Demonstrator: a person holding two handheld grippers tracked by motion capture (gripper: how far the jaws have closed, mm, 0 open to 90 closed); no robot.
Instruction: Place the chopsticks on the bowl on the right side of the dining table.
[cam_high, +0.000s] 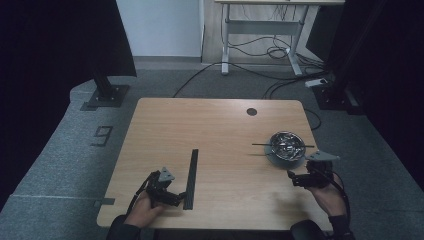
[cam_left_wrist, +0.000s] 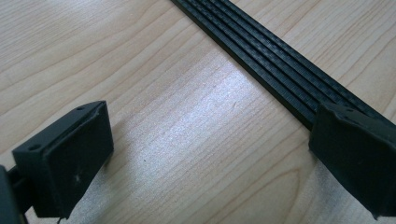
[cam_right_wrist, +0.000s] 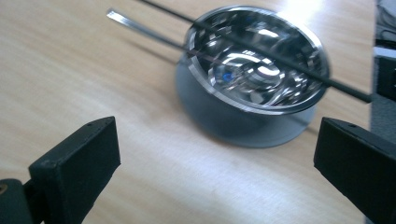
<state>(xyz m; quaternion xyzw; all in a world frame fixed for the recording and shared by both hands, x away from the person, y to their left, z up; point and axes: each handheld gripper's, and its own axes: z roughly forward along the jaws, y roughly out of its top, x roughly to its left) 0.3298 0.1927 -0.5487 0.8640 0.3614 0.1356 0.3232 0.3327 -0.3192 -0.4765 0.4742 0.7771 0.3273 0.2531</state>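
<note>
At the near edge of the light wooden worktop (cam_high: 225, 125), the left hand-held gripper (cam_high: 172, 196) is held with jaws apart — one jaw over the long black ribbed strip (cam_high: 191, 176). Farther right, the right hand-held gripper (cam_high: 296, 177) is spread wide before the shiny steel bowl (cam_high: 286, 145) — thin rods (cam_high: 260, 144) laid across its rim.

Black tools (cam_high: 172, 196) — grey plates, trailing cables, dark sleeves.
</note>
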